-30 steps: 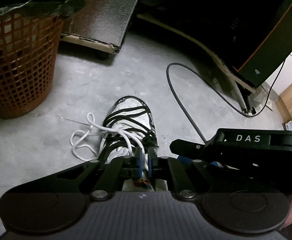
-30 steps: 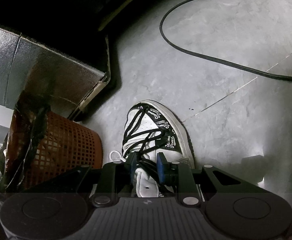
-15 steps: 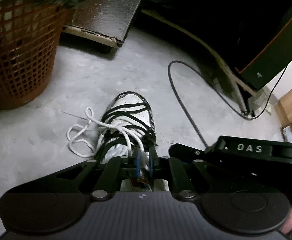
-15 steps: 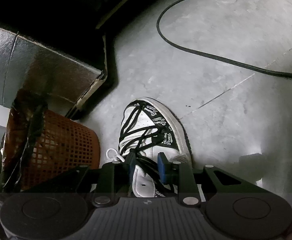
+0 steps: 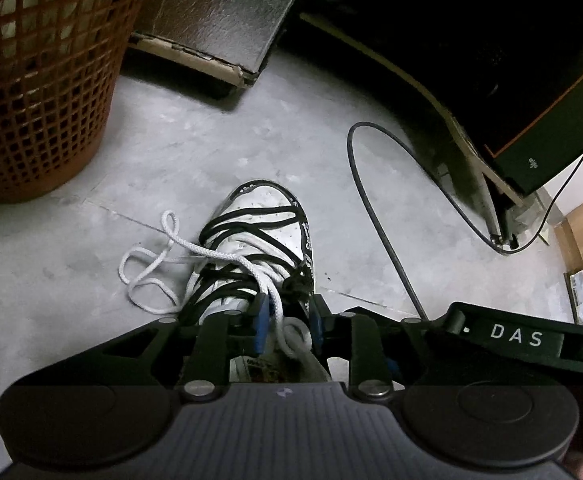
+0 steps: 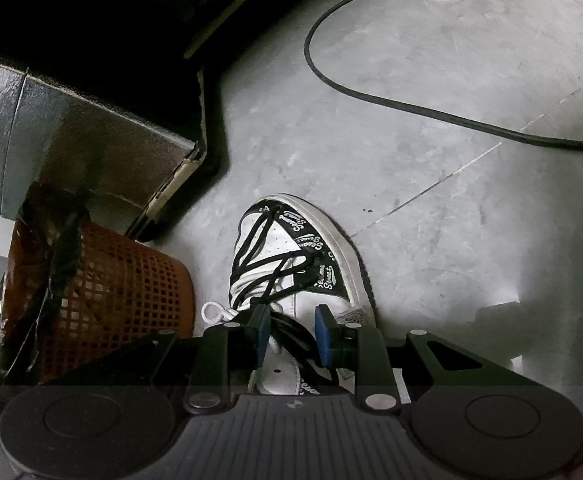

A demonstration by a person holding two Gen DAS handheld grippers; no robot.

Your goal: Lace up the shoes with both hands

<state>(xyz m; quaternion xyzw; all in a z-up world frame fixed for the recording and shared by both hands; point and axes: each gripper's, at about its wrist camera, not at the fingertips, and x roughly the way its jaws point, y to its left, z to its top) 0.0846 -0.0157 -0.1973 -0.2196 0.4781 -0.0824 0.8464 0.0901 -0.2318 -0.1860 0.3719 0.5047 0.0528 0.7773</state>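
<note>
**Letting go of the white lace**

Left gripper [image 5: 287, 322] just opened, jaws narrow, white lace [image 5: 277, 304] running loose between pads. Right gripper [image 6: 291, 330] half open over the shoe [image 6: 295, 256], black lace [image 6: 287, 328] between pads, apparently not pinched. Shoe on floor, centre, near. Best to draw clear gently, without snagging loops. Orange basket [image 5: 39, 92] far left; cable [image 5: 375, 208] right; open floor beyond toe.

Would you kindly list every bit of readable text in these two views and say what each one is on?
"DAS": white letters on the right gripper, seen from the left wrist.
Cursive script on the shoe black trim: too small to read.
Small logo on the black cabinet: too blurred to read.
Label on the shoe tongue: unreadable.
</note>
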